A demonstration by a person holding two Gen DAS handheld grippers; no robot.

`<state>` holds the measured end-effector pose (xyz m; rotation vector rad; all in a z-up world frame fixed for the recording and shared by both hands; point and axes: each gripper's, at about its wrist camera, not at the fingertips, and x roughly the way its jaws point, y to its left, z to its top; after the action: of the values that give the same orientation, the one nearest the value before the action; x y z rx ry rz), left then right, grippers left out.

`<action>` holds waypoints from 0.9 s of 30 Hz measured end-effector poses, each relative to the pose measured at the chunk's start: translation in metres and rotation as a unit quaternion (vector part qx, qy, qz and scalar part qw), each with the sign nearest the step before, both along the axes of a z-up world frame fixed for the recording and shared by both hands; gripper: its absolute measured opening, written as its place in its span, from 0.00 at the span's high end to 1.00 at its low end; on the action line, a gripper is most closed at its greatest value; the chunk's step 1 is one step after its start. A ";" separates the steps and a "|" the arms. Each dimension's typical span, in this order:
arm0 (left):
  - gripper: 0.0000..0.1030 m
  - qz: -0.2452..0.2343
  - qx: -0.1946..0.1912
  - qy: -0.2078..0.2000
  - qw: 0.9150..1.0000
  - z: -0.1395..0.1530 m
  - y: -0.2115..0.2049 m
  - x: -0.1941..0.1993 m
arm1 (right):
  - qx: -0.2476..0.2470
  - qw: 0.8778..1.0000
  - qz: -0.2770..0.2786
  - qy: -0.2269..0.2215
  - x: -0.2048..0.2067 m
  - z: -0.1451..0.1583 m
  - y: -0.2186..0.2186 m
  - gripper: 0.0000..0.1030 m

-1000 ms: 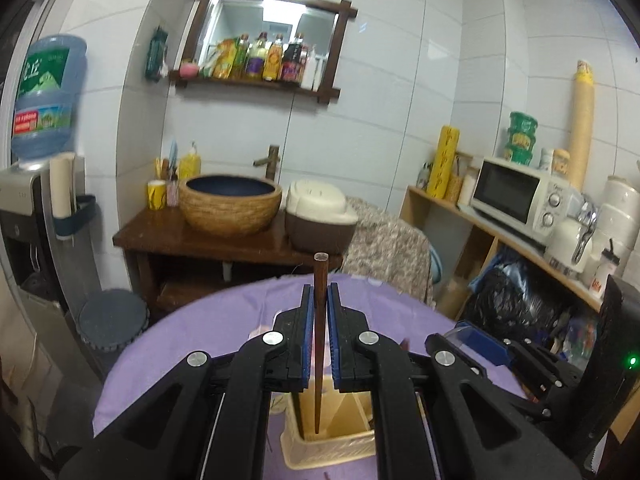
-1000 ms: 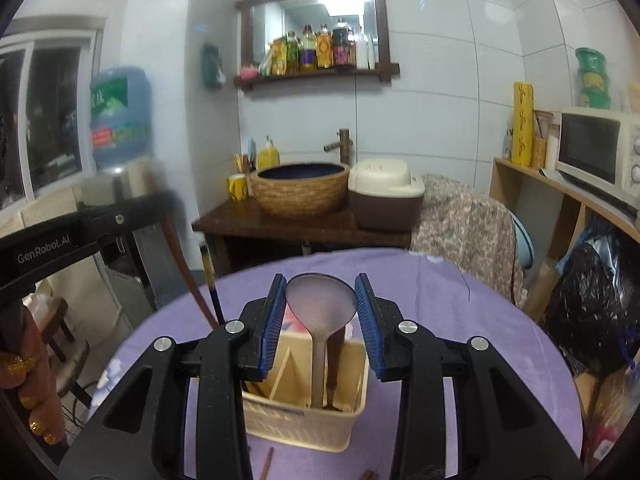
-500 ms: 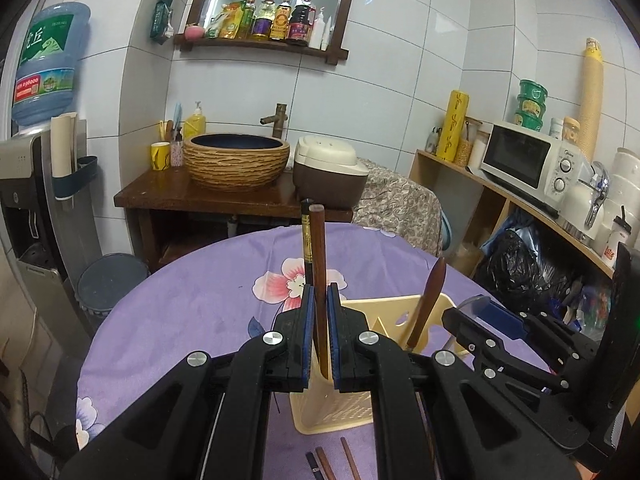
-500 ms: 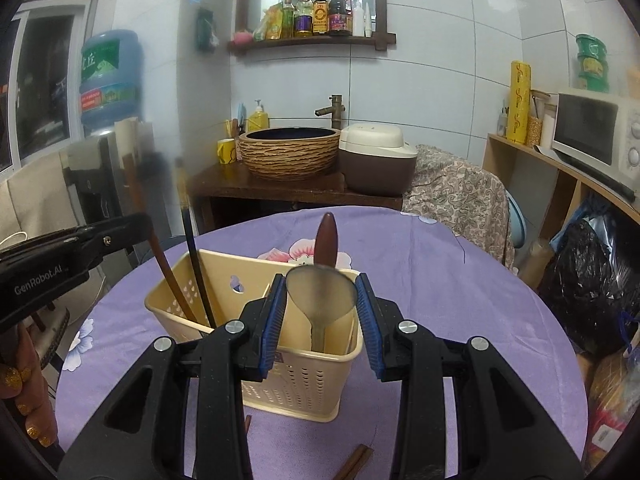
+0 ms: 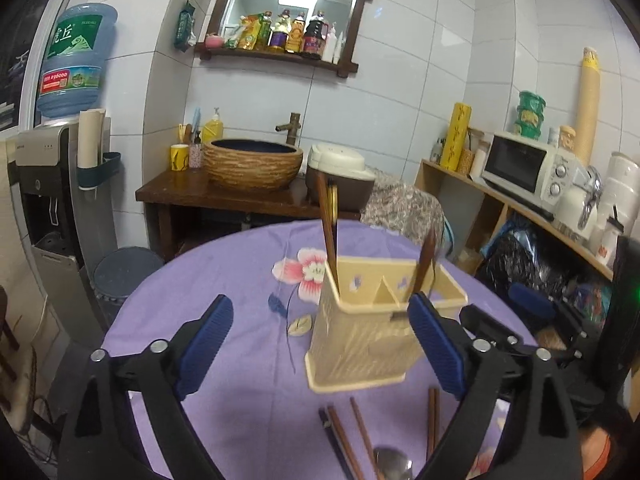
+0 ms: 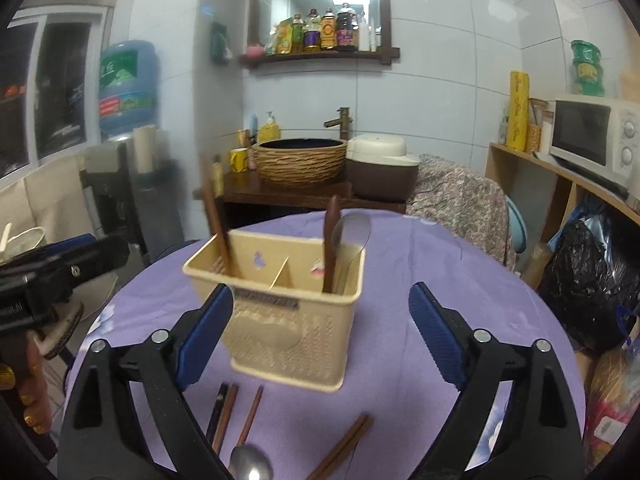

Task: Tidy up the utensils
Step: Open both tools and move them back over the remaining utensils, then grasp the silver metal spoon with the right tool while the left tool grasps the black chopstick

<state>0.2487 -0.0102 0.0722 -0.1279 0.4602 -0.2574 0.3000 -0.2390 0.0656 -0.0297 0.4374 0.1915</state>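
Both hand-held grippers, left and right, are opening wide, gripping nothing. Beyond them on the purple tabletop stands the beige utensil basket, holding chopsticks and a spoon; more chopsticks lie before it.

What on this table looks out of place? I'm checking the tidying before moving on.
Several utensils are not yet sorted: loose chopsticks and a metal spoon lie on the purple tablecloth in front of the beige caddy. Inside it, utensils lean rather than stand straight. Nothing looks spilled or broken.
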 end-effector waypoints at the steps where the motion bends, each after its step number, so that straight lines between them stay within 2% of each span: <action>1: 0.09 -0.002 0.002 0.002 1.000 -0.005 0.001 -0.005 | -0.001 1.000 0.006 0.007 -0.006 -0.004 0.001 0.13; 6: 0.06 -0.007 0.006 0.027 1.000 -0.039 0.008 -0.035 | 0.003 0.997 0.039 0.065 -0.034 -0.035 0.007 0.13; 9: 0.06 0.008 0.029 0.058 0.998 -0.064 0.014 -0.046 | -0.003 0.995 0.048 0.092 -0.048 -0.057 0.008 0.13; 13: 0.06 0.015 0.027 0.101 0.994 -0.090 0.027 -0.056 | -0.009 0.990 0.056 0.126 -0.060 -0.083 0.003 0.13; 17: 0.08 0.022 0.038 0.116 0.992 -0.106 0.031 -0.065 | -0.017 0.986 0.064 0.152 -0.064 -0.101 0.003 0.13; 19: 0.14 0.026 0.041 0.125 0.991 -0.112 0.032 -0.068 | -0.026 0.985 0.069 0.158 -0.064 -0.107 0.008 0.13; 22: 0.20 0.023 0.037 0.136 0.990 -0.117 0.032 -0.068 | -0.043 0.981 0.079 0.171 -0.060 -0.115 0.018 0.21; 27: 0.21 0.018 0.038 0.141 0.989 -0.120 0.030 -0.071 | -0.078 0.971 0.116 0.195 -0.052 -0.129 0.036 0.22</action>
<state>0.1772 0.0199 -0.0474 -0.0985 0.7465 -0.1868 0.2480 -0.2031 -0.0629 -0.2007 0.8429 0.3959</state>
